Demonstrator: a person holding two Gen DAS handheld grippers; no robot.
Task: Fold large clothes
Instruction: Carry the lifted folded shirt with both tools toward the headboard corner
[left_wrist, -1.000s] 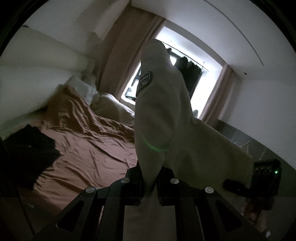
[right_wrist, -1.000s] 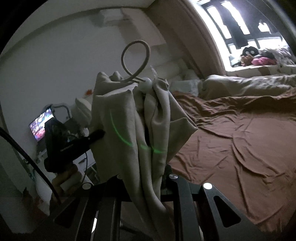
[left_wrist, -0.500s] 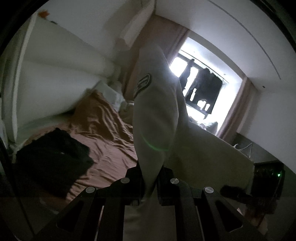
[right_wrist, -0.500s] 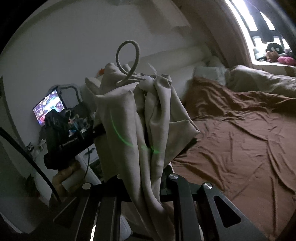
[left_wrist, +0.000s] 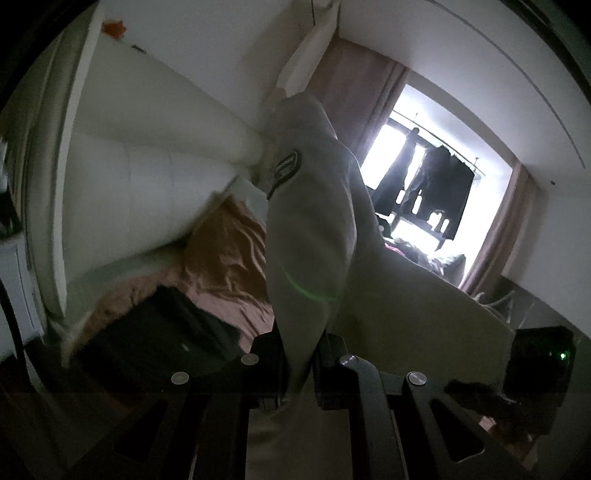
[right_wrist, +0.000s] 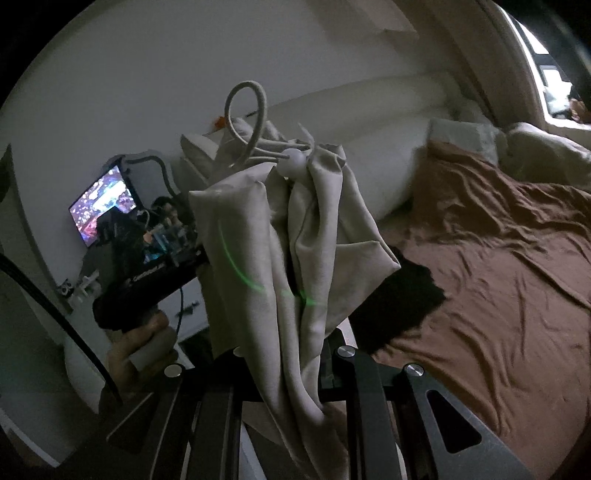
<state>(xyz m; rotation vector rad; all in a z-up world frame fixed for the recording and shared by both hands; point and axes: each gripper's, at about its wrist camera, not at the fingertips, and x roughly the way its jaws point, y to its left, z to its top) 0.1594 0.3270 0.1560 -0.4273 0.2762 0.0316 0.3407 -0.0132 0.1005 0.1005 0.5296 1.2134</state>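
Observation:
A beige garment (left_wrist: 314, 236) with a dark round patch and a drawstring loop is held in the air between both grippers. My left gripper (left_wrist: 299, 363) is shut on one edge of it; the cloth stands up in front of the lens. My right gripper (right_wrist: 291, 354) is shut on a bunched part of the same garment (right_wrist: 295, 236), with the drawstring and its toggle at the top. The left gripper shows in the right wrist view (right_wrist: 147, 280), and the right gripper shows at the right edge of the left wrist view (left_wrist: 535, 365). Both are raised beside the bed.
A bed with a brown sheet (right_wrist: 498, 258) and white headboard (left_wrist: 147, 166) lies ahead. A black garment (right_wrist: 402, 291) lies on its near corner, also in the left wrist view (left_wrist: 159, 332). A lit screen (right_wrist: 103, 205) stands on a cluttered desk. Curtained bright window (left_wrist: 424, 184) behind.
Both grippers, still holding the garment, have swung left toward the headboard end. The black garment and headboard now loom larger; the window has slid right.

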